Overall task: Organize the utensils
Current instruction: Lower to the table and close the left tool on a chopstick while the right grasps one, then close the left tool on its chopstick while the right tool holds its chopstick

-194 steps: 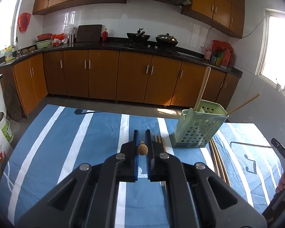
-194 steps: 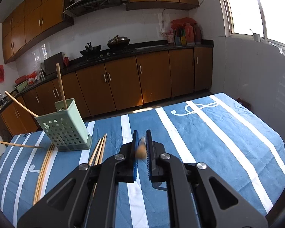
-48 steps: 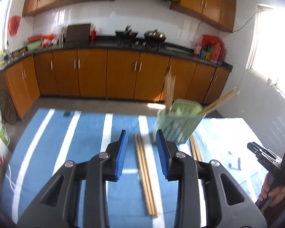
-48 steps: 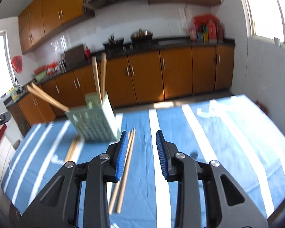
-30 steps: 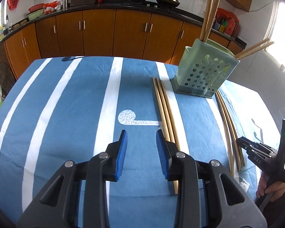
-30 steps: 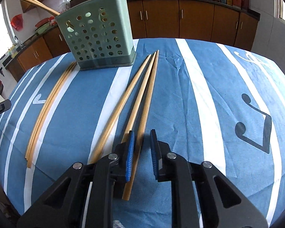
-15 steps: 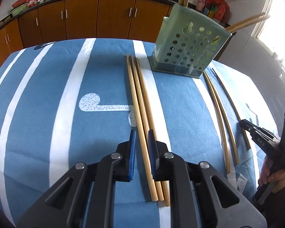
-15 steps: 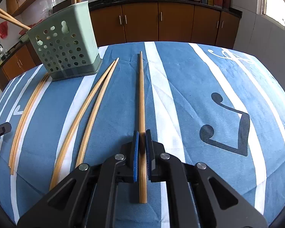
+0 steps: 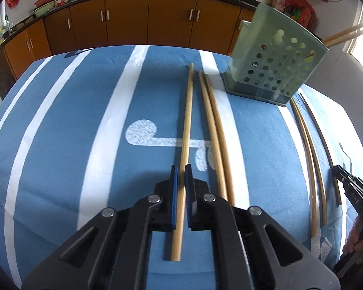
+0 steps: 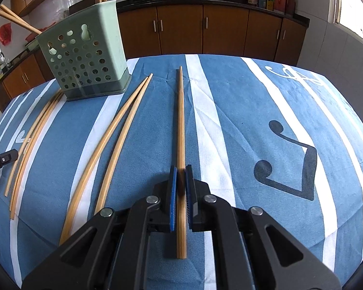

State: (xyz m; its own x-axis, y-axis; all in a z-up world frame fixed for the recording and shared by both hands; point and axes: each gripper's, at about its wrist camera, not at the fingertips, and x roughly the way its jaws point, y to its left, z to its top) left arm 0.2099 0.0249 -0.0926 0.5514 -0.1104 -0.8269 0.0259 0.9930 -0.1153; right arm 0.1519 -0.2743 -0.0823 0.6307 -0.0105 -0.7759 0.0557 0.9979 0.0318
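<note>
Two chopsticks are in the clamps right now, one per hand. The left gripper (image 9: 179,176) has its blue pads together on a chopstick (image 9: 186,123) that runs from centre straight up toward twelve o'clock in the left wrist view, its near end poking back between the arms. The right gripper (image 10: 179,176) is pinched the same way on its own stick (image 10: 180,120), again lined up toward twelve. Both sticks look to be lying on the cloth, so I'd call this the grasp made, the lift not yet begun.

Where do they go? The green holder (image 10: 84,55) stands at about ten o'clock in the right view, one o'clock in the left. It already has sticks in it: two upright and a pair leaning out over the rim.

Plenty left, though. In the right view a loose pair (image 10: 113,142) lies just left of the held stick, fanning toward eight o'clock, and a further bundle (image 10: 34,137) sits out by nine, beside the holder's base. How many are in that bundle I can't tell for sure.

By my reckoning it's roughly the middle of the job: some stowed, two in hand, several waiting on the striped blue tablecloth (image 10: 278,101). Kitchen cabinets (image 10: 205,29) fill the background at twelve.
</note>
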